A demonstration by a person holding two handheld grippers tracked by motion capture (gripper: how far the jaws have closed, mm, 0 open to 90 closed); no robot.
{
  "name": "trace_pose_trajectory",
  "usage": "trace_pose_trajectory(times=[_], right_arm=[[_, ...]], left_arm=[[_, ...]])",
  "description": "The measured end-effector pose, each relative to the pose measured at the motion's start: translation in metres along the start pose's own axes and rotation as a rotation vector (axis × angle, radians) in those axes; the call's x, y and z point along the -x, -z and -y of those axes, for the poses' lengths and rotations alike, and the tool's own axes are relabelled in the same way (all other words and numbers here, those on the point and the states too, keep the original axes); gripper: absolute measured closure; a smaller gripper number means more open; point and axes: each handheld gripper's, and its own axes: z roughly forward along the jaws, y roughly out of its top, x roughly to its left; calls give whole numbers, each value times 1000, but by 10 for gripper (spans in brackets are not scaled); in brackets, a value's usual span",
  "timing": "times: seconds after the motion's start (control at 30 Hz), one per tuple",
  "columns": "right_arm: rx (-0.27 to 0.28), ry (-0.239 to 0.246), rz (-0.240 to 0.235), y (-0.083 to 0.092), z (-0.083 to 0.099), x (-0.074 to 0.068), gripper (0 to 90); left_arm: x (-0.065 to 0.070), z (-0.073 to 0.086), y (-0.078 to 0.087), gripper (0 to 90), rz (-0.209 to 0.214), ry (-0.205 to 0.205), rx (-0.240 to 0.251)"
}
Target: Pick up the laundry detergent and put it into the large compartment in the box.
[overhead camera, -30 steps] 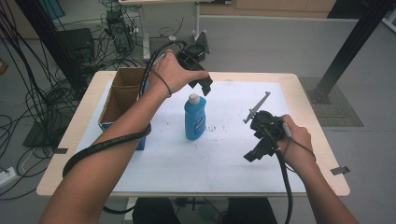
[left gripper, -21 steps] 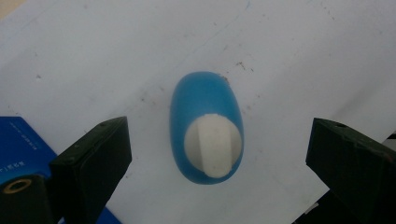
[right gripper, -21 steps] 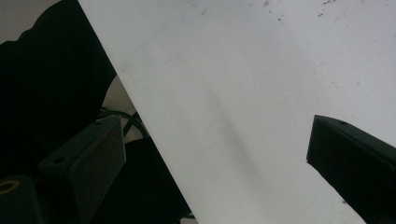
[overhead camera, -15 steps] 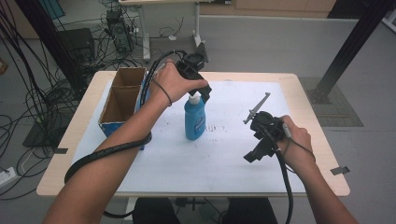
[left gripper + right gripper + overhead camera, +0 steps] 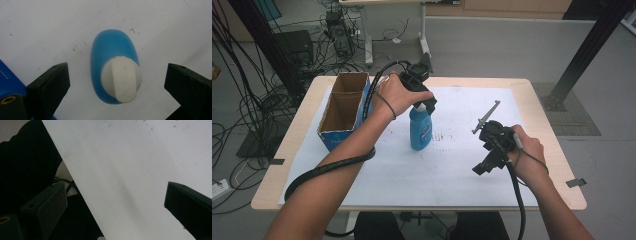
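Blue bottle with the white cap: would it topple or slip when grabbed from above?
The blue bottle stands tall on a narrow base, so a sideways nudge might tip it. Its smooth plastic looks somewhat slippery; the ridged white cap probably grips better. The left hand-held gripper, open, straddles the cap, so a centred squeeze should likely keep it upright.

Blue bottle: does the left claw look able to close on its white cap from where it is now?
Probably yes. The left claw hangs straight above the blue bottle, jaws wide open either side of the white cap, with nothing between them. The cardboard box stands apart to one side.
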Motion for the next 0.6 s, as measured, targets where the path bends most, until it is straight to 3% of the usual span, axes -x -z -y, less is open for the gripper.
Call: trace_pose_trajectory(times=[0.6], right_arm=[[-5,2,-4,-5,1,2,42]], left_arm=[[0,3,-15,71,13,0,-13]])
